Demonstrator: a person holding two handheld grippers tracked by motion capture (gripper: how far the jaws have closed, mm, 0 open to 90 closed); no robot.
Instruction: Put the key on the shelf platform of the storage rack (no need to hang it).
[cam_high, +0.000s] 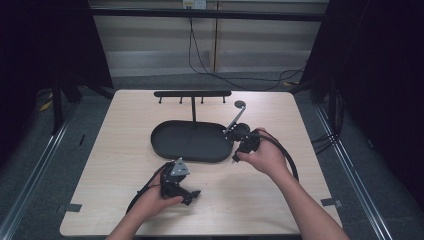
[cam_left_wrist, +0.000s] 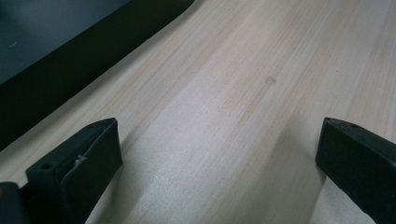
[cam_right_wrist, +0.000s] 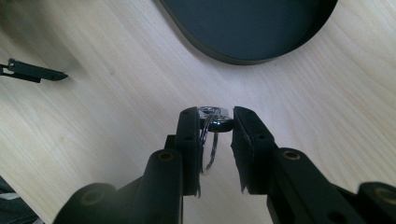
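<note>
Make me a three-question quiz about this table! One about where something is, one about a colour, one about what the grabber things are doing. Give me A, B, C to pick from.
1. Where does the oval tray lie?
A. On the floor
B. On the wooden table, beyond both hands
C. On top of the left gripper

2. What colour is the tray?
A. Black
B. Red
C. White

3. What is the right gripper doing?
A. Standing wide open over bare wood
B. Pinching a small shiny metal ring
C. Holding a cup

Answers:
1 B, the high view shows it mid-table, past the grippers.
2 A, it looks black in every view.
3 B, the right gripper view shows the ring clamped between its jaws; the left gripper stands open.
</note>
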